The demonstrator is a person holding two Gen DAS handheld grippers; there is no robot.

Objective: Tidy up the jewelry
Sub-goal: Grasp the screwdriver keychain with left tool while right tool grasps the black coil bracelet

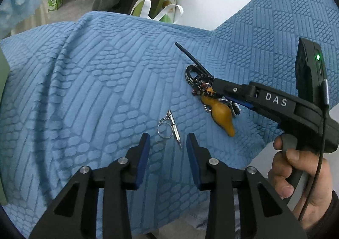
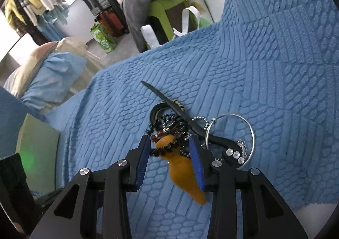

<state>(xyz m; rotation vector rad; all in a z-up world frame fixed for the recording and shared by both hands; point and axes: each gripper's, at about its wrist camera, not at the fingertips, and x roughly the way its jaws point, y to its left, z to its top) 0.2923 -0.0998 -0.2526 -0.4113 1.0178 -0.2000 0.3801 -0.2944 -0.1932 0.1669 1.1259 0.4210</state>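
An orange gourd-shaped pendant (image 2: 182,167), smooth and tapered, lies tangled in dark bead strands (image 2: 169,124) on a blue quilted bedspread (image 2: 275,69), its long axis running between the right gripper (image 2: 169,150) fingers, which stand part open around it, pads apparently not yet pressing. The left gripper (image 1: 168,143), part open and empty, hovers just short of a small metal keyring (image 1: 169,127).

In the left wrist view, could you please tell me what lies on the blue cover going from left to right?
Small keyring with a metal pin → black pointed stick → orange gourd-shaped pendant → right gripper, its fingers reaching into the tangled jewelry.
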